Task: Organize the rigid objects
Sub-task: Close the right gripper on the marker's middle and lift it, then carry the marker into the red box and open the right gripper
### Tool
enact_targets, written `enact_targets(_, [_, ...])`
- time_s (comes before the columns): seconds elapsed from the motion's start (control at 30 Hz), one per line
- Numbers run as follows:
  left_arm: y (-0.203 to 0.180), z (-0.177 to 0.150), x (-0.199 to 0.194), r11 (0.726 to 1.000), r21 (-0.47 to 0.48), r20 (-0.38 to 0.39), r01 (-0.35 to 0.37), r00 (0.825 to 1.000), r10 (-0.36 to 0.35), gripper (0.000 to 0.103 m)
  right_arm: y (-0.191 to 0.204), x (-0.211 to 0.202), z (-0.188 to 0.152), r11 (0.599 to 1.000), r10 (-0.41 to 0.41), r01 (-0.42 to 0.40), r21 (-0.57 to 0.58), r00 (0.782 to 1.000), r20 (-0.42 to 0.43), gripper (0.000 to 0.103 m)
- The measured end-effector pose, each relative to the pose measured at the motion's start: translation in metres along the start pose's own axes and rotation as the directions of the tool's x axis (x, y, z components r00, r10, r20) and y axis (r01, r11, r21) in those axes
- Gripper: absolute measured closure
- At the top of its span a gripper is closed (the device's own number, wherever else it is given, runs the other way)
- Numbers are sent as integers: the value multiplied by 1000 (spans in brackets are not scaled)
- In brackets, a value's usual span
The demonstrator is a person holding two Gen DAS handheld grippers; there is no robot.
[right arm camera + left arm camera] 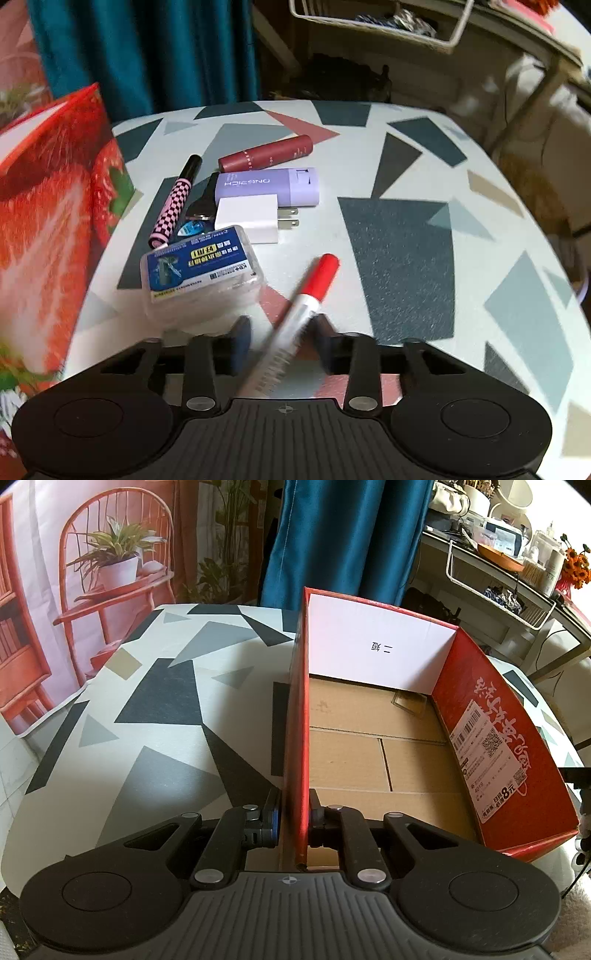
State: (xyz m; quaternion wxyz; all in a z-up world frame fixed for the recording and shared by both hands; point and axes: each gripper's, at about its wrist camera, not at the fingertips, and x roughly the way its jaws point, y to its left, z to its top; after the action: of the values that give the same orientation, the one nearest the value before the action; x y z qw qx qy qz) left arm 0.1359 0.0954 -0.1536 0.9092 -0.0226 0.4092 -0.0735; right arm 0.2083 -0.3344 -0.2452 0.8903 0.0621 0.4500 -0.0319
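My left gripper [294, 818] is shut on the left wall of the red cardboard box [298, 716]; the box's brown floor looks bare apart from a small clear piece. My right gripper [282, 332] holds a red-capped marker [295, 317] between its blurred fingers, tilted up to the right above the table. On the table ahead lie a clear case with a blue label [201, 271], a white charger plug [249, 218], a lilac case [271, 186], a dark red tube [266, 157], a pink-and-black checked tube [173, 206] and a small razor [203, 203]. The box's strawberry-printed side [48, 221] stands at the left.
The table wears a cloth with grey and black triangles [166, 709]. A blue curtain [347, 535] hangs behind. A cluttered shelf with a white wire basket [498, 587] stands at the right. A red chair print [110, 572] covers the left wall.
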Motion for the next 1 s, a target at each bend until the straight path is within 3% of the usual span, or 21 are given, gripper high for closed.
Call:
enact_targets(0.13, [0, 0, 0, 1000, -1, 0, 0, 1000, 0, 89, 1, -2, -4, 999, 24, -23, -32, 1000, 18, 88])
enact_targets(0.6, [0, 0, 0, 1000, 0, 1, -1, 1000, 1, 88, 6, -10, -11, 999, 6, -7, -39, 1000, -11, 85])
enact_targets(1.0, [1, 0, 0, 1000, -2, 2, -1, 1000, 1, 88, 0, -6, -5, 1000, 27, -27, -1, 999, -18, 89])
